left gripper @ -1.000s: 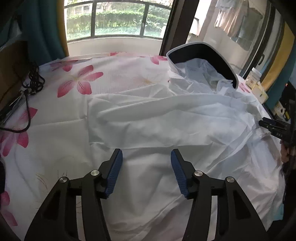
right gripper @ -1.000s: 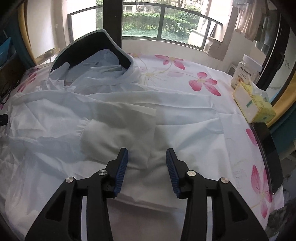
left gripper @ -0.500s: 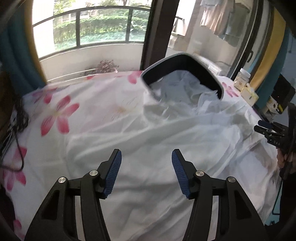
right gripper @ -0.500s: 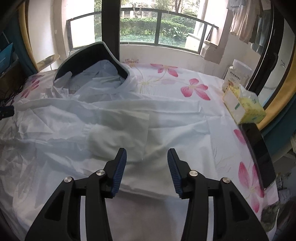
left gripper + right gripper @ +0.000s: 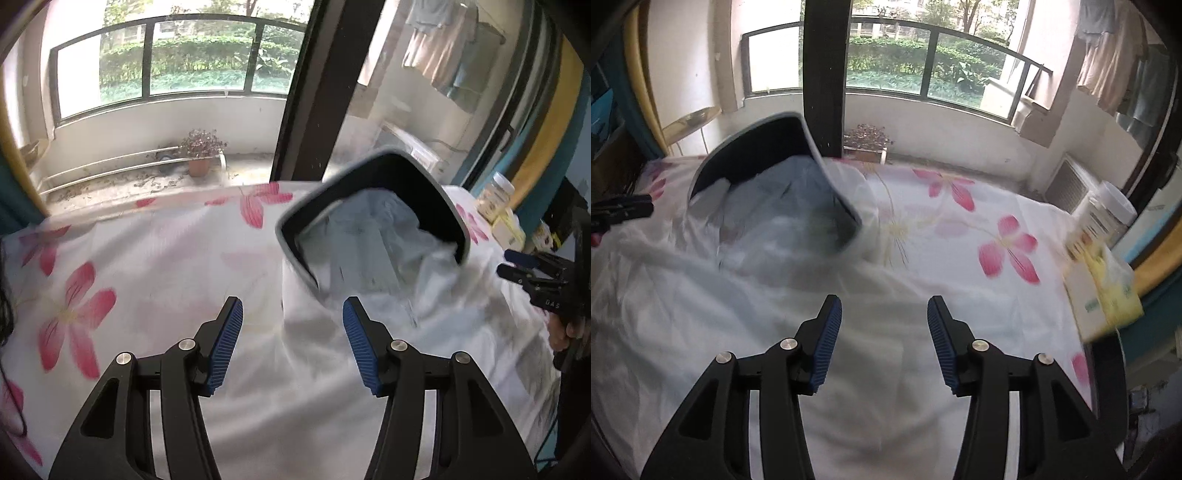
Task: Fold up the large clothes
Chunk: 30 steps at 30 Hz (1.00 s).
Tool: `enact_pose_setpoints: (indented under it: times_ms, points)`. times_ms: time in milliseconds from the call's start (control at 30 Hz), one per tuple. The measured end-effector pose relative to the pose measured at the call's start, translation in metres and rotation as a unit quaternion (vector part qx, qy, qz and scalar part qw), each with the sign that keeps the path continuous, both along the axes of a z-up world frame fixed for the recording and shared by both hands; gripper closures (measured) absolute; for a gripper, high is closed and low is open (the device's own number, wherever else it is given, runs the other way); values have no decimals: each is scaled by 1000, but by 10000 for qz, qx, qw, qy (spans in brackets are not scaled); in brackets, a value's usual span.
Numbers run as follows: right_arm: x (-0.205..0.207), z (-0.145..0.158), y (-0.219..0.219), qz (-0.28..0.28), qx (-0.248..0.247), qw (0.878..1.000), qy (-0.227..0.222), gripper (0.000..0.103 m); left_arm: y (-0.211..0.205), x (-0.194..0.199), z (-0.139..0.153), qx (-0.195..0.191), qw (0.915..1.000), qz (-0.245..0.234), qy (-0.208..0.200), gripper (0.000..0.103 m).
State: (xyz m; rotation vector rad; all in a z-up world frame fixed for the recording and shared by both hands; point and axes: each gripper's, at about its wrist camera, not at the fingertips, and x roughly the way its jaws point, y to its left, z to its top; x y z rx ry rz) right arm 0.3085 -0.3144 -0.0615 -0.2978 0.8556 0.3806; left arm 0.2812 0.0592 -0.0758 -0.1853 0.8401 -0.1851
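light: daylight from window (image 5: 177, 62) | soft shadows | motion blur | fisheye edges

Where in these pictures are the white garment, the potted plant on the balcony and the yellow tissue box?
white garment (image 5: 713, 295), right wrist view, on its spread, creased body.
potted plant (image 5: 201, 147), left wrist view, on its foliage above the pot.
yellow tissue box (image 5: 1108, 291), right wrist view, on its top.

floral bedsheet (image 5: 110, 258), potted plant (image 5: 201, 147), tissue box (image 5: 1104, 291)
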Motion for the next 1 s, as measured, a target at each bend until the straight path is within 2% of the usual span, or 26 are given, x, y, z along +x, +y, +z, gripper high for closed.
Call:
enact_pose_setpoints:
  times_ms: [233,300,367,467,567,633,733,767,833,900,933,967,1000]
  points:
    - [51,-15,27,-62,352,9988,333,55,5,35,-9,-158,9999,63,8,43]
    - [61,-21,33,-22,409,9985,361,58,6,43,-18,-168,9998,38,105,43]
    - [68,-30,38,53,290,9987,407,95,6,47,-26,-122,9997,96,185,43]
    - [72,-33,42,-33,74,9999,114,97,15,48,-36,-215,9990,313,234,43]
    - [72,-20,50,-39,-276,9983,-510,97,24,41,-37,-159,9985,510,127,43]
    - [71,-17,56,-9,-552,9950,-832,97,28,37,-36,-128,9983,565,88,37]
    - [77,-30,64,102,-783,9947,-664,96,29,32,-33,-56,9984,559,83,36]
    - [79,-38,65,111,-876,9946,-538,91,28,30,-29,-51,9986,518,66,36]
    - [76,-45,65,167,-931,9948,-378,87,28,25,-20,-146,9991,398,-30,36]
    - [70,-41,59,267,-704,9970,-190,73,28,20,-6,-456,9987,146,-200,36]
    - [66,-35,53,323,-469,9984,-26,62,29,19,0,-531,9982,88,-268,36]
    - [63,-28,46,375,-263,9989,74,57,29,20,6,-567,9978,75,-333,36]
    - [60,-22,42,434,-75,9989,148,56,28,24,12,-603,9974,76,-392,35]
